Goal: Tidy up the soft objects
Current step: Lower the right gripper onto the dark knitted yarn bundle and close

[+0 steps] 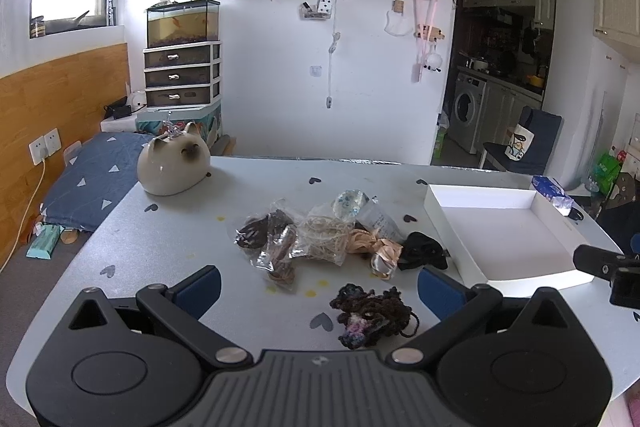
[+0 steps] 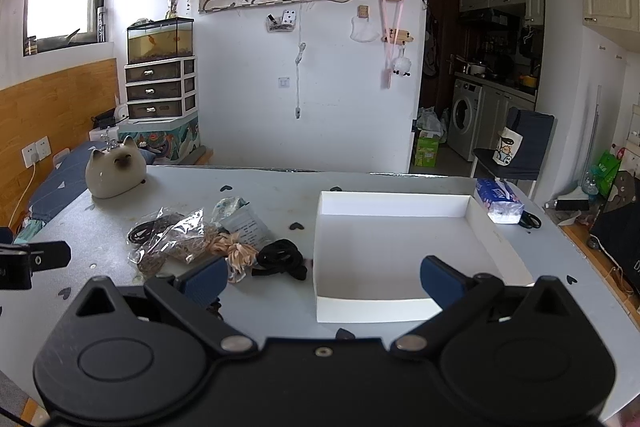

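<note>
Black yarn scrunchie (image 1: 374,315) lies left of the white box (image 1: 516,227), between my spread left gripper (image 1: 318,291); right gripper (image 2: 322,279) spread too. Loose loops may snag, dragging neighbouring bags (image 1: 304,239).

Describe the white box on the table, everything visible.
The white box is a shallow, open-topped rectangular tray with low straight walls, apparently cardboard. It is empty, lying flat on the grey table, right of the pile of soft items. A black cord bundle lies close to its left wall; whether they touch cannot be told.
</note>
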`<state>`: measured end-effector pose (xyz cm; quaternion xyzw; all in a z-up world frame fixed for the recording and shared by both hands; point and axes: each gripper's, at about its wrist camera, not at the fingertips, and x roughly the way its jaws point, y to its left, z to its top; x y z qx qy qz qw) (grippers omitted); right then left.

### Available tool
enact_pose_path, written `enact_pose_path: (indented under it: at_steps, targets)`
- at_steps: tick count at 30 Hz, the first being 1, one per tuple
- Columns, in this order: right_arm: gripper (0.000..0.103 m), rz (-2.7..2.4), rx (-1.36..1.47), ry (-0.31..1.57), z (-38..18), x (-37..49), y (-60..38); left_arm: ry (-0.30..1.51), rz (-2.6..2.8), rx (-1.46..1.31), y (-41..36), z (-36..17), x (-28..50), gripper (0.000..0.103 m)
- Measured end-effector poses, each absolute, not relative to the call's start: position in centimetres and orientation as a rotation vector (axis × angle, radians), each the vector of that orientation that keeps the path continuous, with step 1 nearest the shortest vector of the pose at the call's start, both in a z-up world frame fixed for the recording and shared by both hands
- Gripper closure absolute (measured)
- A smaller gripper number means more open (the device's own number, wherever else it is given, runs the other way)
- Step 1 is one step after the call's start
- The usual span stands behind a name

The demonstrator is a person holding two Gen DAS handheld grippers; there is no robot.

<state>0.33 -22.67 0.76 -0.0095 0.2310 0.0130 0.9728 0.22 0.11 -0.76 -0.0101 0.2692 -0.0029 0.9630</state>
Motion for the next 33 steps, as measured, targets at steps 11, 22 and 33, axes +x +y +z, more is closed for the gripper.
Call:
enact_pose_path:
  at_steps: [11,22,33]
  targets:
    - [0.000,0.129,-0.041,0.464,0.7,1.3,-19.2,0.517,0.057,-0.036,3.4,-0.4,0.6,0.000]
    - [0.000,0.275,-0.054,0.430,1.1,8.1,-16.9,0.502,0.137,-0.053,6.6,0.3,4.7,0.000]
    - [0.000,0.463,-0.101,0.594,-3.2,16.5,-13.8,0.530,0.174,-0.078,7.4,0.6,12.2,0.000]
